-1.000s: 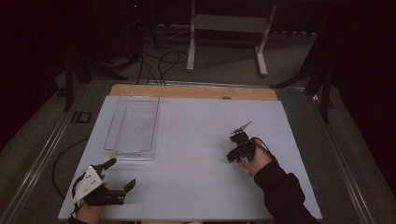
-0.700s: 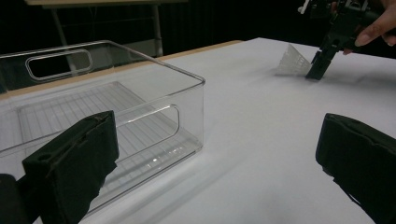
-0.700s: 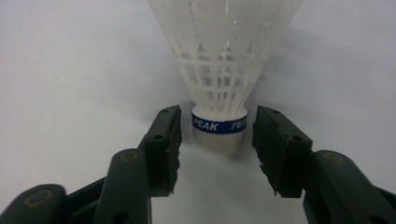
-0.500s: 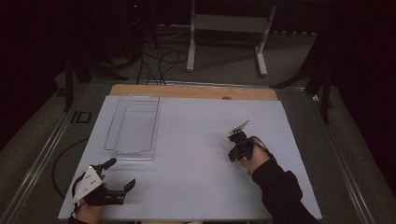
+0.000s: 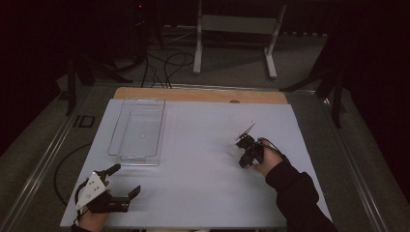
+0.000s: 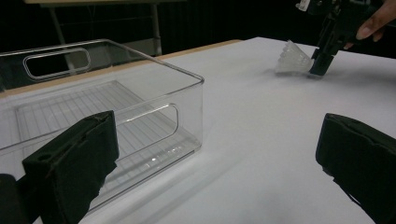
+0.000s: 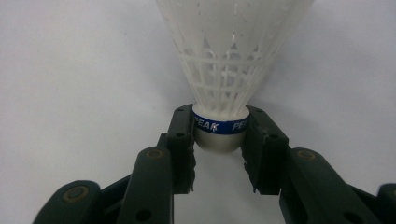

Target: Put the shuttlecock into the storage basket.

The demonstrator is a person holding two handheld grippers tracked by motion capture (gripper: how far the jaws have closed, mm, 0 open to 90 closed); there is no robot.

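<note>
Right claw [image 7: 219, 144] has just been closing, now pinching the white plastic shuttlecock [image 7: 224, 60] by its cork base, lying right-of-centre on the white bench [image 5: 193, 159]. Light, skirt crushable; cork is right hold. Left claw [image 5: 126, 180] spread, empty.

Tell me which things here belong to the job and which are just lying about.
In the job: shuttlecock, its base clamped in the right gripper; clear plastic bin, likely its destination.

Lying about: metal stand and cables on the floor beyond the table.
</note>
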